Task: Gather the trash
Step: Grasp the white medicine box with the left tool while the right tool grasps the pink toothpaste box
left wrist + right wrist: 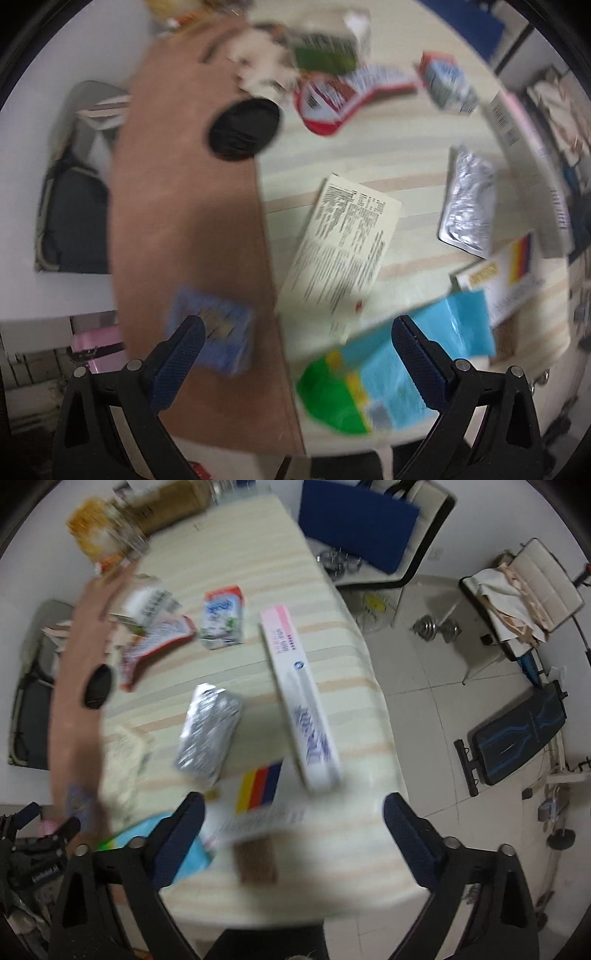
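Left gripper: jaws spread, nothing held
Right gripper: jaws spread, nothing held
Table: foil packet, long pink box, other wrappers

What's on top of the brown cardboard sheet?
On the brown cardboard sheet: a black oval object and a small blue packet. Crumpled white wrappers overlap its far end. What's underneath is hidden.

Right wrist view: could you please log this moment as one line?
phase: approach | right hand-held gripper: open, empty | left hand-held gripper: open, empty | below: white carton with red-yellow-blue stripes | striped table
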A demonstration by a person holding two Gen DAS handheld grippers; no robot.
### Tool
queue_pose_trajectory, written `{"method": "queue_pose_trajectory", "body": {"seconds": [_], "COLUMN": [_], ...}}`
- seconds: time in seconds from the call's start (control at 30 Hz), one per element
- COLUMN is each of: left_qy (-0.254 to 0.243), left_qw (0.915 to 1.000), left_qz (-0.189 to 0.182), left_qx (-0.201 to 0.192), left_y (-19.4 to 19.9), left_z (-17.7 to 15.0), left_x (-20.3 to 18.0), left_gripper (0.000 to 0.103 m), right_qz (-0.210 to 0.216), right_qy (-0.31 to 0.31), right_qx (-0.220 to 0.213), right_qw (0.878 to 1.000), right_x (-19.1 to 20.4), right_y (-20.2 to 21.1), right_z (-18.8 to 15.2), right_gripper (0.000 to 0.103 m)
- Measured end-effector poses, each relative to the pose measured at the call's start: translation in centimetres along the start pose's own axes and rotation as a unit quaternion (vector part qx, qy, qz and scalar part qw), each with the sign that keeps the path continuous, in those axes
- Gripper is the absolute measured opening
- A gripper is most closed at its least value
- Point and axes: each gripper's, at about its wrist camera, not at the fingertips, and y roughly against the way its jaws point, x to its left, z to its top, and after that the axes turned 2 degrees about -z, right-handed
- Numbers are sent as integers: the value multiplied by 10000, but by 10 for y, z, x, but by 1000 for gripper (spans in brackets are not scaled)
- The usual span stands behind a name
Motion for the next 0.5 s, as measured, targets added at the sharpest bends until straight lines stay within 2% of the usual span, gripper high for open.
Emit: {"method": "queue_pose_trajectory", "body": {"seconds": [0.13, 0.3, 0.33, 0.37, 0.43, 0.5], "left_qy": [-197, -375, -408, -413, -347, -320], "left_qw": [9988, 9966, 9964, 9963, 9954, 9959], "left_qz": [-99, -192, -202, -210, -447, -442], "left_qx": [428, 707, 715, 726, 771, 718], "left_y": [-41, -64, -66, -68, -69, -70], "left_z": [23, 33, 34, 35, 35, 36], "left_x": [-8, -13, -14, -14, -14, -14], "left_gripper": [103, 103, 100, 95, 78, 78], "right_qz": [-143, -112, -101, -104, -124, -213], "right_qy": [219, 435, 447, 473, 519, 546], "right_qx": [333, 524, 560, 593, 639, 632], "right_qw": [9991, 9976, 9974, 9971, 9965, 9963], "right_x": [8, 16, 17, 18, 19, 17], "right_y": [-52, -89, -94, -98, -104, -108], "right_z": [37, 62, 65, 68, 73, 76], "right_gripper": [82, 72, 70, 63, 55, 40]}}
